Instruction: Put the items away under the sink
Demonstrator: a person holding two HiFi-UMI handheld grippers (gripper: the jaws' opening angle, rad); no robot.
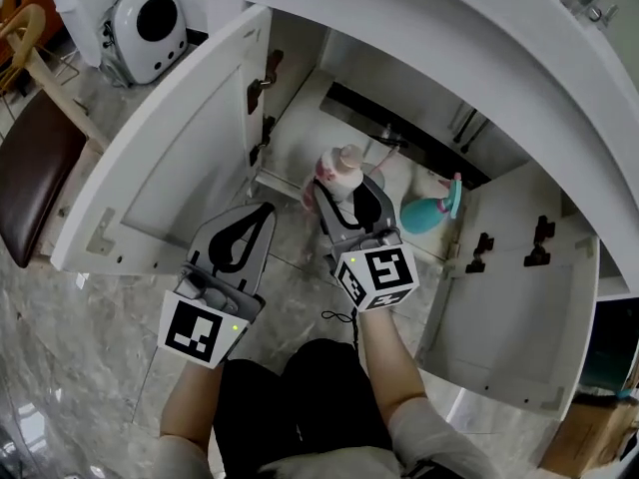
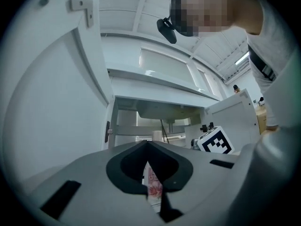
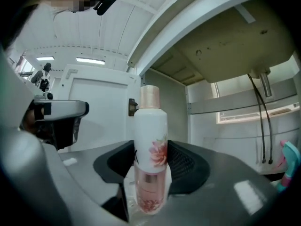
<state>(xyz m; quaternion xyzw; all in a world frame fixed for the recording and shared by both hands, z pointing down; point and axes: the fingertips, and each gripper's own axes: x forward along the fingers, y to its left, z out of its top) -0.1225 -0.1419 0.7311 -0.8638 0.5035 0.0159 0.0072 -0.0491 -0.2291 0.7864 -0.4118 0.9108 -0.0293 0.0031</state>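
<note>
A white bottle (image 1: 346,168) with a pink cap and pink flower print stands upright between the jaws of my right gripper (image 1: 347,190), which is shut on its body (image 3: 150,126). It hangs just in front of the open cabinet under the sink (image 3: 235,46). My left gripper (image 1: 264,210) is level beside it, to the left. Its tips meet (image 2: 146,142), and a thin white thing with pink flowers (image 2: 153,185) is pinched in the slit between the jaws; I cannot tell what it is. A teal spray bottle (image 1: 427,213) stands inside the cabinet on the right (image 3: 288,166).
Both cabinet doors are swung open, the left door (image 1: 170,158) close beside my left gripper and the right door (image 1: 509,287) at the right. Hoses (image 3: 263,121) hang from the basin at the back. A white round-windowed case (image 1: 145,28) and a brown seat (image 1: 35,168) stand far left.
</note>
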